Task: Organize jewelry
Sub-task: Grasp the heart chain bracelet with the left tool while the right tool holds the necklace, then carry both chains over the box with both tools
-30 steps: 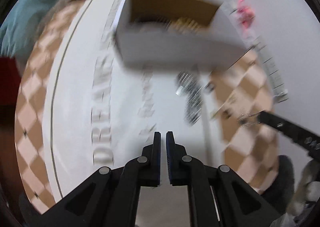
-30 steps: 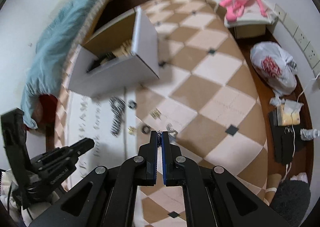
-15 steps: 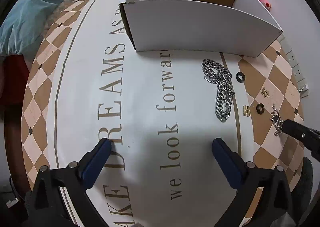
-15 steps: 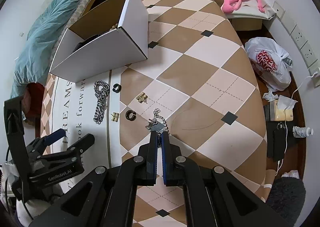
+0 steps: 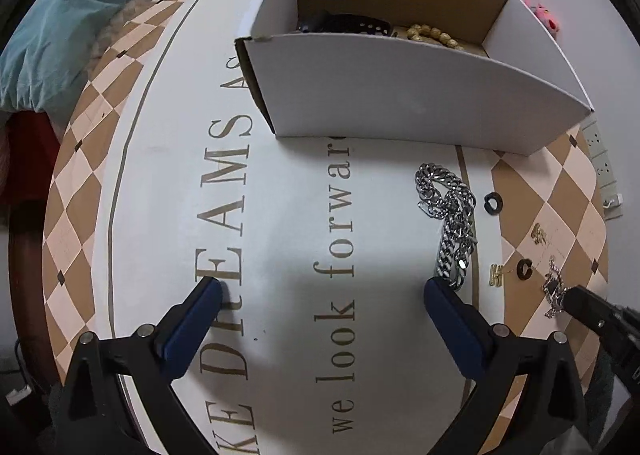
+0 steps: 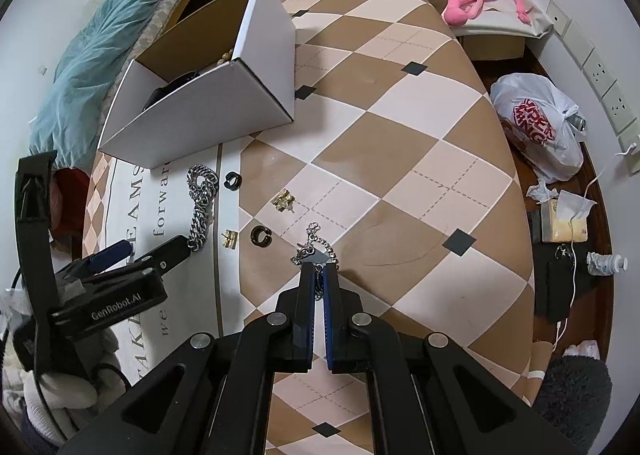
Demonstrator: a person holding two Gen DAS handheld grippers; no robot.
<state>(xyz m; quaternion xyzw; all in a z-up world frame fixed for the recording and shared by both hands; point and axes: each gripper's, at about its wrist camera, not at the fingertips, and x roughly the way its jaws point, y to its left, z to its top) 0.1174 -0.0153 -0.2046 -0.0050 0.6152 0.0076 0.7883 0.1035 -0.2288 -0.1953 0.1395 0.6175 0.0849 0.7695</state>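
Below the left tongs (image 5: 324,291), whose jaws stand wide with nothing between them, lies the lettered white part of the surface (image 5: 280,215). The heavy silver chain (image 5: 450,223) lies just beside the right-hand blue pad, its lower end almost under it. To take it well, I would shift the tongs sideways until the chain sits between the pads, then come down over its bunched middle so the links do not slide out. The white box (image 5: 400,95) stands beyond, with a black strap and gold beads showing over its wall; the rest of its contents are hidden.

From the right wrist, the right tongs (image 6: 318,275) are nearly closed on the thin sparkling chain (image 6: 316,243), which lies on the checked cloth. Whether the pads truly pinch the links or only rest over them is hard to make out. Two black rings (image 6: 260,235) and two small gold pieces (image 6: 283,199) lie loose nearby, too small to identify.
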